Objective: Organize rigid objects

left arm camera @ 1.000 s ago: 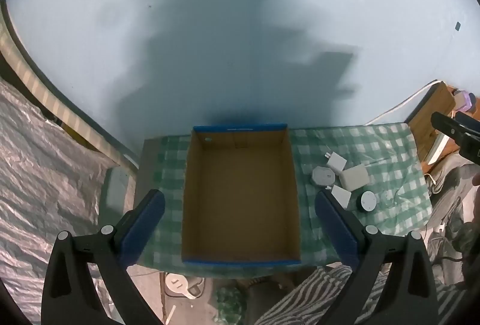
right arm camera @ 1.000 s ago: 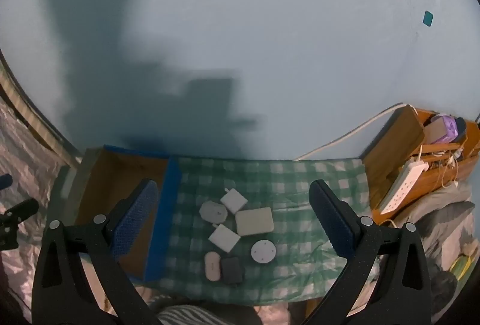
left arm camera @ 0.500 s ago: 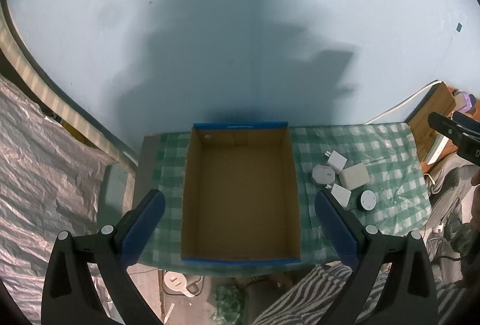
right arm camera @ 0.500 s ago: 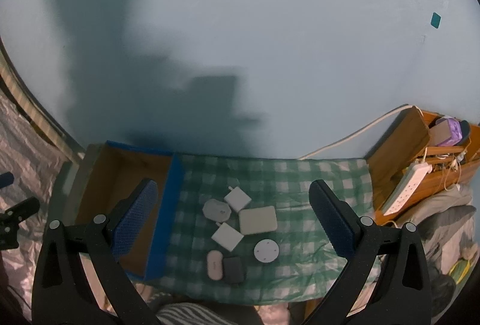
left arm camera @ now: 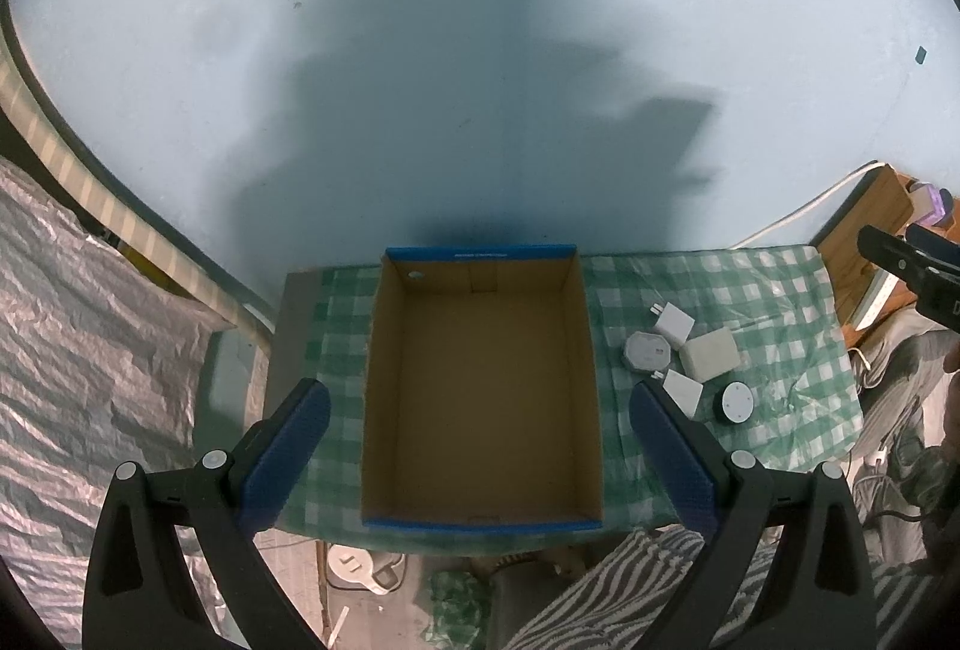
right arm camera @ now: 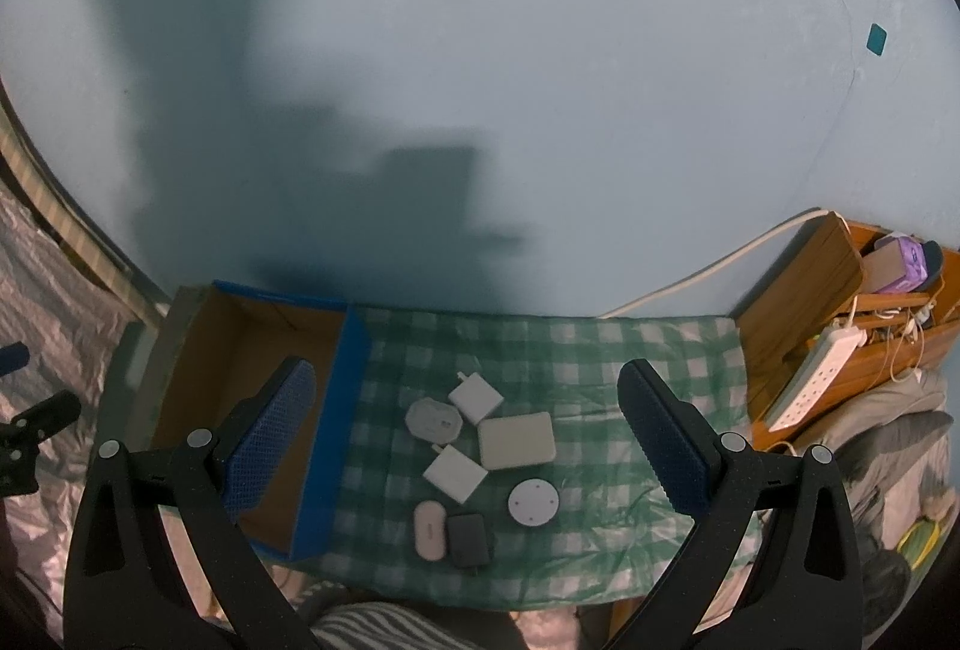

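Sitting on a green checked cloth (left arm camera: 774,302), the cardboard box (left arm camera: 480,410) with blue edges holds nothing. Right of the box, just beside it, lies a cluster of small items: two white chargers (right arm camera: 475,398), an octagonal white puck (right arm camera: 433,419), a cream block (right arm camera: 516,440), a round disc (right arm camera: 533,501), a pale oval case (right arm camera: 429,530) and a dark case (right arm camera: 468,539). The left gripper (left arm camera: 480,461) hangs above the box, fingers spread wide, holding nothing. The right gripper (right arm camera: 462,443) hangs above the cluster, likewise spread and holding nothing. Further right of the box, a wooden shelf (right arm camera: 798,326) holds a power strip (right arm camera: 816,374).
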